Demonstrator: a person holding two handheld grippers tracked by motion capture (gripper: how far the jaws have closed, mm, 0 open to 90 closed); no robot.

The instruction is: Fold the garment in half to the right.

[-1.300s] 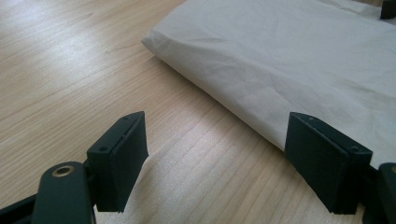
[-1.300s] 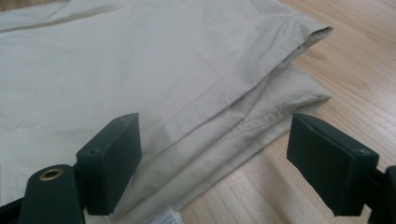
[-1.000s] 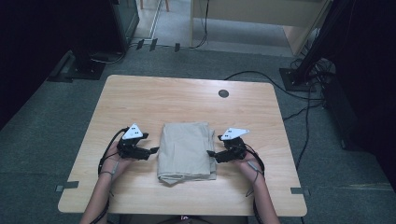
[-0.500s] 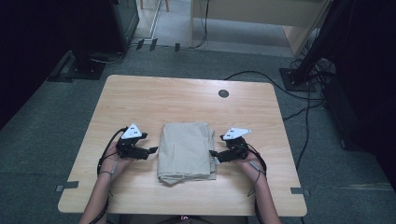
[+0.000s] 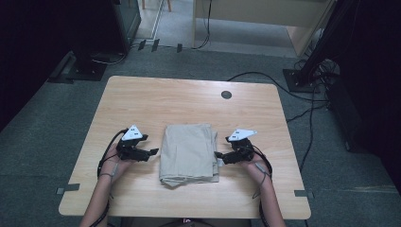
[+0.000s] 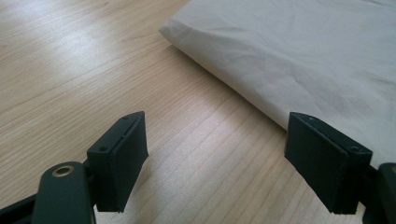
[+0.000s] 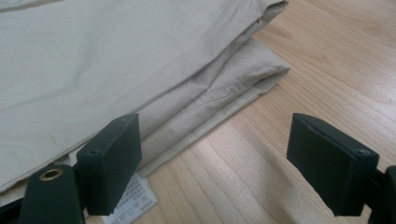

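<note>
Both grippers spread, empty: left gripper [image 5: 152, 152] & right gripper [image 5: 218, 155] flank folded cloth [image 5: 189, 152]; pinch all layers at edges, probably.

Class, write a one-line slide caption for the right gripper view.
Open right gripper beside the folded beige cloth, care label showing, on a wooden table.

table [image 5: 189, 101] far half: bare | centre: folded cloth [image 5: 188, 152] (low) blocks
</note>
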